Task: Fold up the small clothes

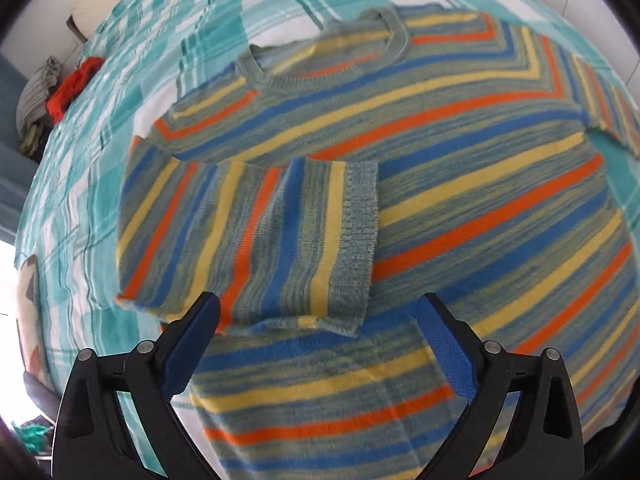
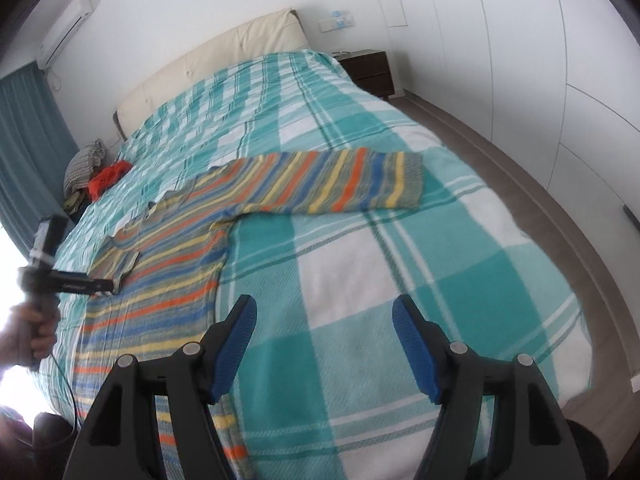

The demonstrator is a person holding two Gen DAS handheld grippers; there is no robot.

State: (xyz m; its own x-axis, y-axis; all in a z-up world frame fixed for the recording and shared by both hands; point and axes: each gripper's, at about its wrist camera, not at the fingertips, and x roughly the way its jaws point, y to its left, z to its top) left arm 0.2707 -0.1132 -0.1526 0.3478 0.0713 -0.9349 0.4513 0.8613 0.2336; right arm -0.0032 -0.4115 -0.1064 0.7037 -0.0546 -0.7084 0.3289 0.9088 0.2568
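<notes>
Left tool (image 1: 318, 344) stands wide and empty above the striped sweater (image 1: 460, 200), whose one sleeve (image 1: 256, 236) lies folded across the body just ahead. Right tool (image 2: 324, 344) is also wide, empty, over bare bedspread (image 2: 360, 264); the far sleeve (image 2: 340, 188) lies spread well ahead. Risk: grabbing one layer drags the knit and undoes the fold.

The striped sweater's (image 1: 440, 208) hem runs out of the left wrist view's lower edge. The heap of clothes (image 2: 86, 172) at the bed's (image 2: 360, 240) far side is too small to sort out.

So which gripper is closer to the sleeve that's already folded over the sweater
Left. The left gripper hovers open right at the folded sleeve; the right gripper hangs open over bare blanket beside the sweater.
</notes>
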